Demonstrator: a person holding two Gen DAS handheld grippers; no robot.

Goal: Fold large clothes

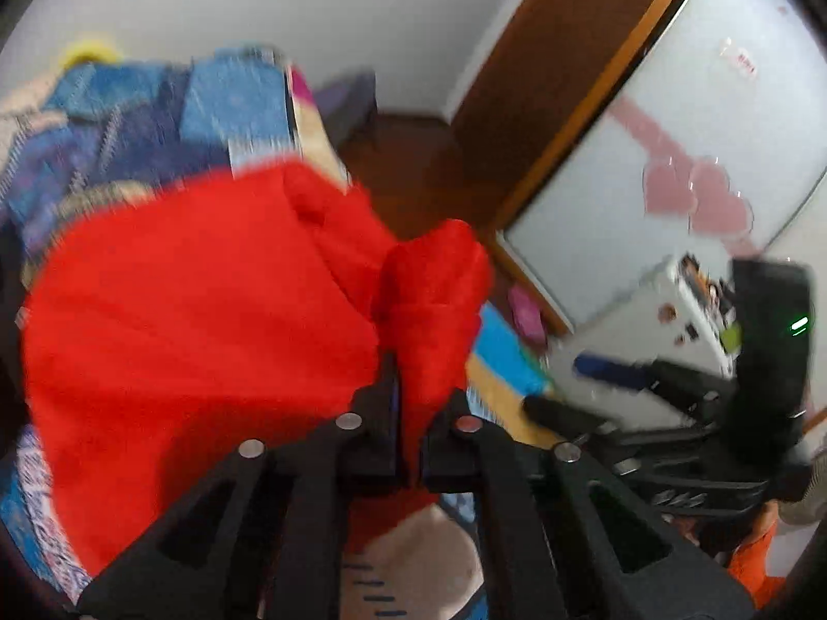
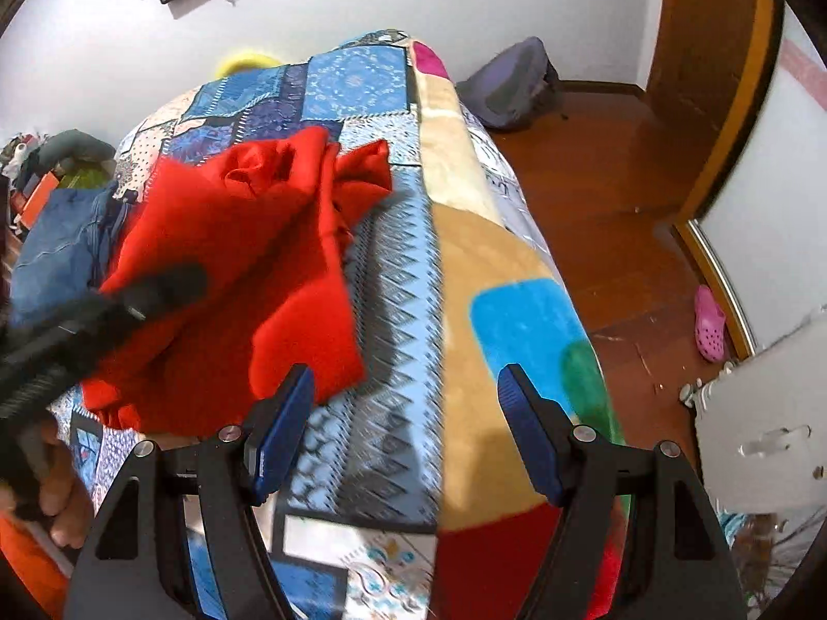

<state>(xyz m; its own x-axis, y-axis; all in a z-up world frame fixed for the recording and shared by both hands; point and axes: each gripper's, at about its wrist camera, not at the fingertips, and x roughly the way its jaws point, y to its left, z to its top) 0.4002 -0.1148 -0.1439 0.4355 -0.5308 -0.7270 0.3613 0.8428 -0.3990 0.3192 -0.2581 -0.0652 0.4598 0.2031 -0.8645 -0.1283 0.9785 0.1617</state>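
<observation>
A large red garment (image 2: pixel 232 268) lies crumpled on the bed's blue patchwork quilt (image 2: pixel 393 268), one part of it lifted off the bed. My left gripper (image 1: pixel 421 387) is shut on a bunched fold of that red cloth (image 1: pixel 434 289), which rises from between its fingers. In the right wrist view the left gripper (image 2: pixel 160 284) shows as a blurred black shape over the garment's left side. My right gripper (image 2: pixel 408 429) stands open over the quilt just right of the garment's near corner, nothing between its blue pads (image 2: pixel 281 434). It also appears as the right gripper (image 1: pixel 584 390) beside the bed edge.
Blue jeans (image 2: pixel 57 253) lie on the bed left of the red garment. A colourful blanket (image 2: pixel 491 268) covers the bed's right edge. Beyond it are wooden floor (image 2: pixel 610 196), a grey backpack (image 2: pixel 511 82), a pink clog (image 2: pixel 709 323) and a white sliding door (image 1: pixel 672 155).
</observation>
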